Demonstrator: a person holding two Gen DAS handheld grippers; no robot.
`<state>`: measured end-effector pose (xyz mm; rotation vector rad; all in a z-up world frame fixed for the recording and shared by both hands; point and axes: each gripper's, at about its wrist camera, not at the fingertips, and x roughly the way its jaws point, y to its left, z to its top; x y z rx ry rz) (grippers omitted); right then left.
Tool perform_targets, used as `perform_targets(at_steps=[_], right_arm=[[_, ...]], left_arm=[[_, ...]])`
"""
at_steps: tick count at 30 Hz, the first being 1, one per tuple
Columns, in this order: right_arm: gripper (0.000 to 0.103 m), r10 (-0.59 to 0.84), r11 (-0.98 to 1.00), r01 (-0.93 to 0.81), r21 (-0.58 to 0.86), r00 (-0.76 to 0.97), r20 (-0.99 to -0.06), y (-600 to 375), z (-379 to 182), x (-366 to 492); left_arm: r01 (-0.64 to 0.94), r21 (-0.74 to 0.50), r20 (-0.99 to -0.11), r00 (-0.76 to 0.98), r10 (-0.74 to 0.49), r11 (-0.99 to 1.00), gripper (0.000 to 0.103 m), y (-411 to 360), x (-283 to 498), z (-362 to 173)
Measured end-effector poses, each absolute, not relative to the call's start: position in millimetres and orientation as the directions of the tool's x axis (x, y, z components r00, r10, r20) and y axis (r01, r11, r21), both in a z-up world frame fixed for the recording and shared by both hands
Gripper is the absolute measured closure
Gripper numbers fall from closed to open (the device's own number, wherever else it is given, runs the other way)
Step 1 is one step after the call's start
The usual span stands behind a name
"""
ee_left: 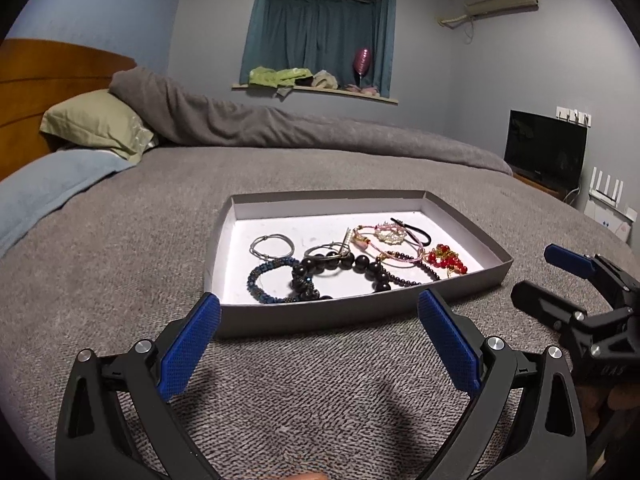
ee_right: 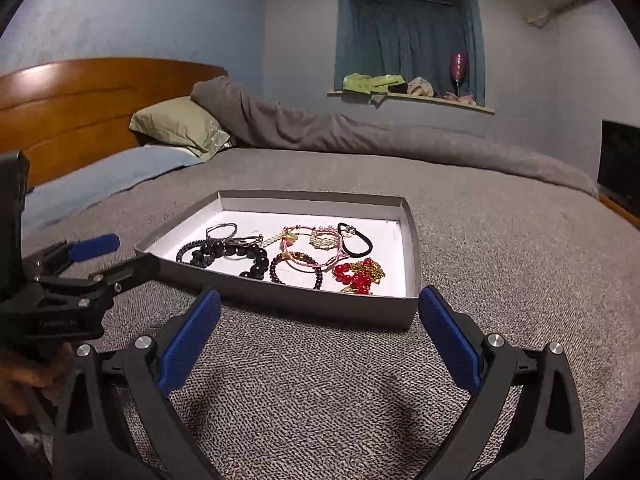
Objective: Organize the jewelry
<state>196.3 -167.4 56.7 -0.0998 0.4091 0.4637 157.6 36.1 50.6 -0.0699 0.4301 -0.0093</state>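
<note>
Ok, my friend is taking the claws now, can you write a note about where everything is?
Left claw: open, empty, just in front of the tray's near wall.
Right claw: open, empty, also short of the tray.
The shallow grey cardboard tray with a white floor sits on the grey bed cover.
All the jewelry lies loose in it: blue beaded bracelet, big black bead bracelet, red bead piece with gold chain, black hair tie, others tangled.
Done: nothing visibly sorted.
Left: separate and arrange each piece.

In the left wrist view the tray's near wall (ee_left: 320, 312) hides the lower part of the blue beaded bracelet (ee_left: 264, 280). The television (ee_right: 620, 164) is cut by the right wrist view's edge. The clasps are too small to tell.
</note>
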Motion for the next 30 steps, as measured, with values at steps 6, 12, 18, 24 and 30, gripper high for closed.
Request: perform_targets(at_steps=[6,12,18,24,30], right_arm=[[0.005,0.415,0.885,-0.464,-0.036,0.821,-0.393,-162,57,191],[0.005,0.424,0.886,-0.463,-0.005,0.817,-0.391,-167,58,193],[0.005,0.435,0.886,-0.462,0.029,0.81,-0.394,-175,58,197],[0.005,0.44,0.886,-0.461,0.045,0.807,-0.395,-176,58,198],[0.005,0.437,0.885,-0.464,0.031,0.808,-0.395,-175,58,197]], left_arm=[[0.001,-0.063,-0.412,0.911,-0.027,0.998,0.005,35,157,51],[0.0,-0.061,-0.412,0.911,-0.025,0.998,0.005,34,157,51],[0.002,-0.056,-0.408,0.913,-0.025,0.998,0.005,33,156,51],[0.002,-0.053,-0.408,0.913,-0.023,0.999,0.005,33,156,51],[-0.001,-0.056,-0.407,0.913,-0.022,0.998,0.005,34,157,51]])
